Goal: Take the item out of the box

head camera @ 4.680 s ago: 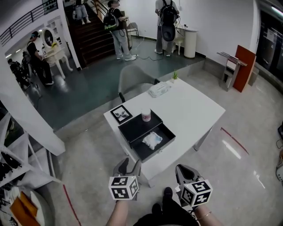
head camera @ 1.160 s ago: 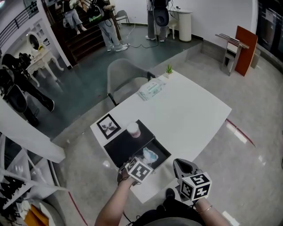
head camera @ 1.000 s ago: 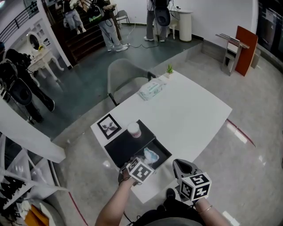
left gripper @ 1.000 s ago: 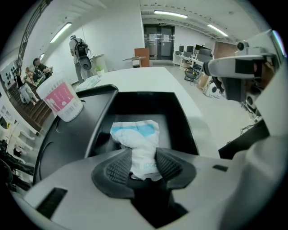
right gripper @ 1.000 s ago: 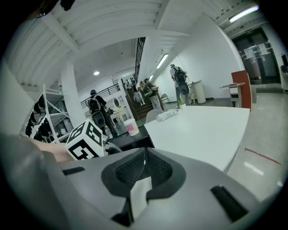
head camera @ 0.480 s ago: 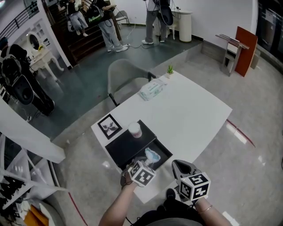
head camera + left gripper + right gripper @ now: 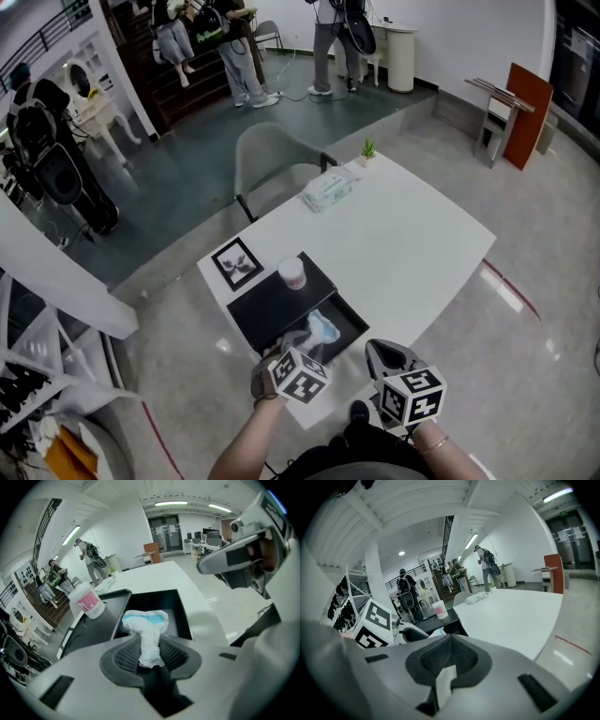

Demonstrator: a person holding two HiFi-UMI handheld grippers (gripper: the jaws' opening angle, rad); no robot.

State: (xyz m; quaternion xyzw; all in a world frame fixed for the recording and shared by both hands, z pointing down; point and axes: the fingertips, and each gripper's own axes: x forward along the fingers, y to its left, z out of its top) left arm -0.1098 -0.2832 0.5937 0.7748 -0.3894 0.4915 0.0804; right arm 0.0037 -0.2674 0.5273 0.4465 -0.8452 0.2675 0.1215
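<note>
Left gripper [image 7: 150, 654] jaws just closed, pinching packet [image 7: 145, 620] by tail, over box [image 7: 184, 615]. Lift straight, slow. Thin pinch may slip. Clear rim first. Right gripper [image 7: 449, 660] closed, empty.

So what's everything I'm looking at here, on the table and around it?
Table: one, white, mid-floor.
Box: one, black, open, table's near corner.
Cup: one, white with pink label, on the box's flat half.
Soft packet: one, white and blue, at the box's deep half.
Picture frame: one, black, beside the box.
Wipes pack: one, pale, table's far end.
Plant: one, green, far corner.
Chair: one, grey, behind the table.
People: several, background.
Left hand-held gripper: grey, jaws just been closing, pinching the packet.
Right hand-held gripper: grey, jaws together, empty.
</note>
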